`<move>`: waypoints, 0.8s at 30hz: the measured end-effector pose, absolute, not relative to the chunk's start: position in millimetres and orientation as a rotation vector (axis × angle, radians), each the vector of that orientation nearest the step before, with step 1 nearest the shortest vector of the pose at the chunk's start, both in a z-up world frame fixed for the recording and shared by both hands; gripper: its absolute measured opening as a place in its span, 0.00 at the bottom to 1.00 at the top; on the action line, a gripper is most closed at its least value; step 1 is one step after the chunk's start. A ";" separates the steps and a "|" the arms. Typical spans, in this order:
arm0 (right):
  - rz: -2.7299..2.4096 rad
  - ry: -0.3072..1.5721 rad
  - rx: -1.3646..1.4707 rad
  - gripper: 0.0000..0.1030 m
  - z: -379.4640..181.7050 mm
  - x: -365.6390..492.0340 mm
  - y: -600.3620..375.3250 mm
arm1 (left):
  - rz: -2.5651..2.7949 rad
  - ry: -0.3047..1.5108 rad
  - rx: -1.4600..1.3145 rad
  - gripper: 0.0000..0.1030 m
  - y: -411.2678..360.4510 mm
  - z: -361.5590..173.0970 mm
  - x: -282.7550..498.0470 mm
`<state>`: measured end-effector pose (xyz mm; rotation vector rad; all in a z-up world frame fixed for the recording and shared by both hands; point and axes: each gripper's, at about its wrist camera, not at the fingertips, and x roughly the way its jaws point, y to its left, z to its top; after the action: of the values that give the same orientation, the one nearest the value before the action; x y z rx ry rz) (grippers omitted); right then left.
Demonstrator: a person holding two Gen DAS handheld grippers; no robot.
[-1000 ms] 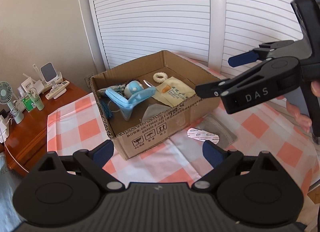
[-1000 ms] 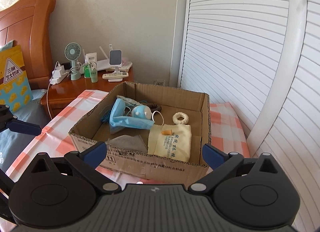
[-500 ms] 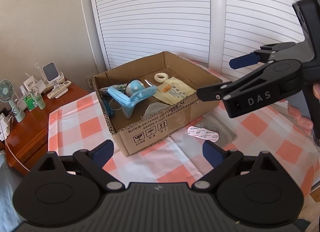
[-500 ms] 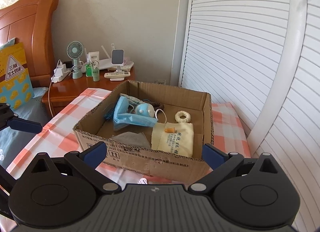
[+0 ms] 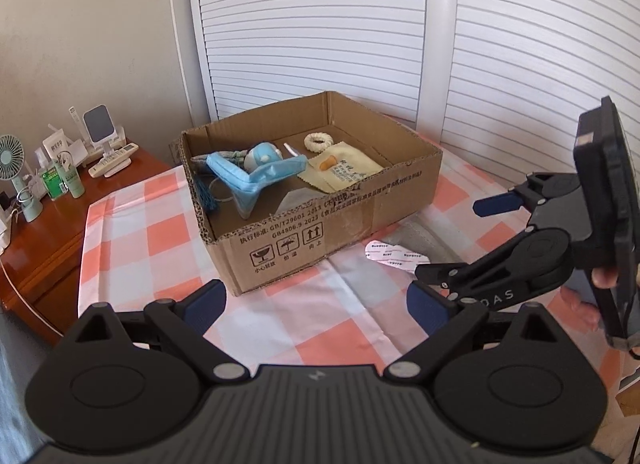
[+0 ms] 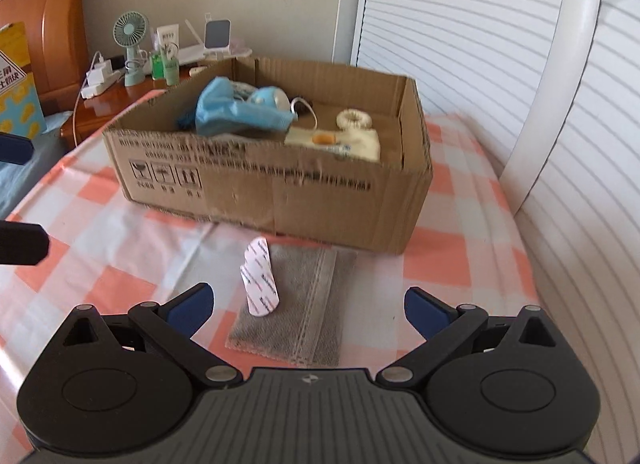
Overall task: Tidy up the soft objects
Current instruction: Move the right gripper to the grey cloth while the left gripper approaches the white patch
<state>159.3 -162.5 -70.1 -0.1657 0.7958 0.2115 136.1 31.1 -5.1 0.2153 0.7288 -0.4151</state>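
Observation:
An open cardboard box (image 5: pixel 340 220) (image 6: pixel 280 188) stands on the checked cloth. It holds a blue face mask (image 5: pixel 256 180) (image 6: pixel 236 112), a blue-and-white round toy (image 5: pixel 262 154), a white ring (image 5: pixel 318 141) (image 6: pixel 353 119), a yellow cloth (image 5: pixel 344 172) with an orange earplug (image 5: pixel 326 162), and a grey cloth (image 5: pixel 300 196). In front of the box lies a grey cloth (image 6: pixel 300 304) (image 5: pixel 424 234) with a white patch (image 6: pixel 260 284) (image 5: pixel 394 256) on it. My right gripper (image 6: pixel 308 308) (image 5: pixel 452 240) hangs open just above that cloth. My left gripper (image 5: pixel 318 302) (image 6: pixel 18 198) is open, empty, nearer the table's front.
A wooden bedside table (image 5: pixel 44 232) at the left carries a small fan (image 6: pixel 130 30), green bottles and a phone stand. White louvred doors (image 5: pixel 320 24) stand behind the box. A hand (image 5: pixel 600 276) holds the right gripper. A wooden headboard (image 6: pixel 48 16) is at far left.
My right gripper has come down from box height and pulled back to the grey cloth in front of the box. My left gripper has backed away a little. Both stayed open.

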 end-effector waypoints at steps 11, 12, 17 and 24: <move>0.174 0.746 -0.087 1.00 -75.6 160.4 -171.9 | -0.370 0.765 0.177 0.97 35.5 -23.6 141.3; 0.161 0.732 -0.082 1.00 -73.8 162.4 -175.1 | -0.367 0.766 0.176 0.97 34.7 -24.6 142.3; 0.086 0.755 -0.098 1.00 -83.8 183.2 -183.0 | -0.379 0.798 0.170 0.98 28.0 -32.7 149.4; 0.141 0.781 -0.090 1.00 -91.8 186.5 -174.2 | -0.385 0.825 0.165 0.98 23.5 -39.2 151.7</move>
<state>186.5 -174.2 -91.8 -0.0903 0.7805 0.1409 151.7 23.5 -39.2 0.1648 0.8252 -0.3854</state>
